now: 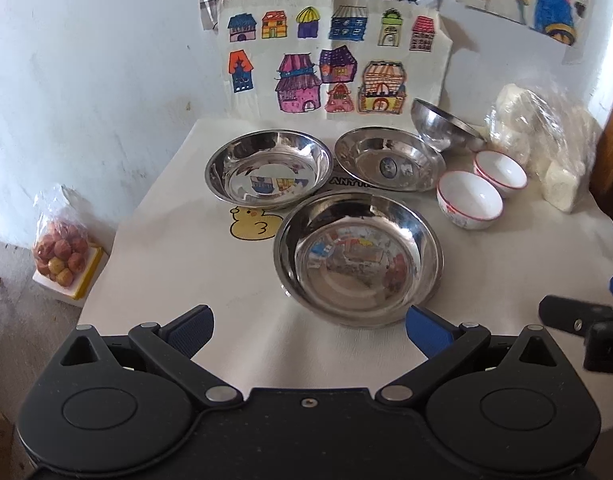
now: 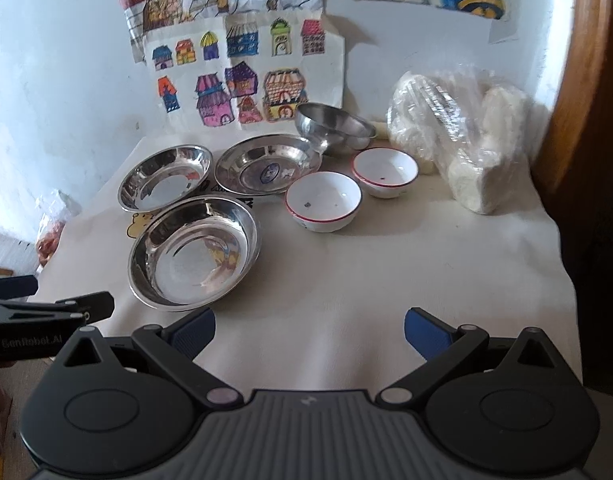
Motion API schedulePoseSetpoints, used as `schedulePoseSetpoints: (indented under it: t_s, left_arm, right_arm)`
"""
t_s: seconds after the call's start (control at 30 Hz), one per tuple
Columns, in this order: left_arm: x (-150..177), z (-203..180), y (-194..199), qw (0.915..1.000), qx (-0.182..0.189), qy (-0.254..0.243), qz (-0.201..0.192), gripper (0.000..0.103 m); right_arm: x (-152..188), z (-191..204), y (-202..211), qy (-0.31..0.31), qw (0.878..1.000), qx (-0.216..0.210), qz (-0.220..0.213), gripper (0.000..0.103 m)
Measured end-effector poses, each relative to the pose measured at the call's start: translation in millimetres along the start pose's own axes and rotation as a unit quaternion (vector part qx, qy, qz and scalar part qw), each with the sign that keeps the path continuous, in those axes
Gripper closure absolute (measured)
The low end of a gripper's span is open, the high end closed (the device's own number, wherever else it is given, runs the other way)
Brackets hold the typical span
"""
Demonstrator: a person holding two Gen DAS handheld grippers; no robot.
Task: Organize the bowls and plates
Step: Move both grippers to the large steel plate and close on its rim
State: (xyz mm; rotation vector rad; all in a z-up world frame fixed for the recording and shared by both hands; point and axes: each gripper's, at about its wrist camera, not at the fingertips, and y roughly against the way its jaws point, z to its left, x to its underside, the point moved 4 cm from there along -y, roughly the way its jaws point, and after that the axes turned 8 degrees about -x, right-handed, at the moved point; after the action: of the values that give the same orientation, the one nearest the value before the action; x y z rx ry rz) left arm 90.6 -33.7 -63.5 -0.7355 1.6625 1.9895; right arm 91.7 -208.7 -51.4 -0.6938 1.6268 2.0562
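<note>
Three steel plates lie on the cloth-covered table: a near plate [image 1: 358, 258] [image 2: 194, 250], a far-left plate [image 1: 268, 168] [image 2: 165, 178] and a far-middle plate [image 1: 388, 164] [image 2: 266, 164]. A steel bowl [image 1: 438, 128] [image 2: 334, 126] leans tilted at the back. Two white bowls with red rims, one nearer [image 1: 468, 198] [image 2: 324, 200] and one farther [image 1: 500, 172] [image 2: 386, 172], stand right of the plates. My left gripper [image 1: 308, 330] is open and empty, just short of the near plate. My right gripper [image 2: 310, 330] is open and empty over bare cloth.
A clear bag of white lumps [image 1: 546, 144] [image 2: 466, 136] stands at the table's back right. Drawings [image 1: 330, 60] hang on the white wall. A bag of red fruit [image 1: 62, 256] sits on the floor left of the table. Dark wood [image 2: 586, 120] borders the right.
</note>
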Motion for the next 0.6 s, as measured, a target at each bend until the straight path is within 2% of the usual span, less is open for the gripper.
schedulePoseSetpoints:
  t_s: [0.17, 0.27, 0.37, 0.47, 0.6]
  left_arm:
    - [-22, 2, -17, 0.9981, -0.023, 0.046, 0.033, 0.001]
    - [-34, 11, -23, 0.9953, -0.049, 0.074, 0.039, 0.001]
    - [-44, 21, -36, 0.9916, -0.085, 0.079, 0.058, 0.001]
    - [-50, 35, -52, 0.985, -0.12, 0.076, 0.097, 0.001]
    - [-61, 57, -76, 0.9818, -0.137, 0.063, 0.115, 0.001]
  right_arm:
    - [-21, -14, -23, 0.034, 0.999, -0.03, 0.022, 0.0]
    - [-36, -22, -29, 0.048, 0.997, -0.049, 0.025, 0.0]
    - [-44, -25, -38, 0.054, 0.996, -0.065, 0.031, 0.0]
    - [-52, -22, -49, 0.054, 0.994, -0.082, 0.038, 0.0]
    - [-62, -13, -61, 0.057, 0.993, -0.091, 0.041, 0.0]
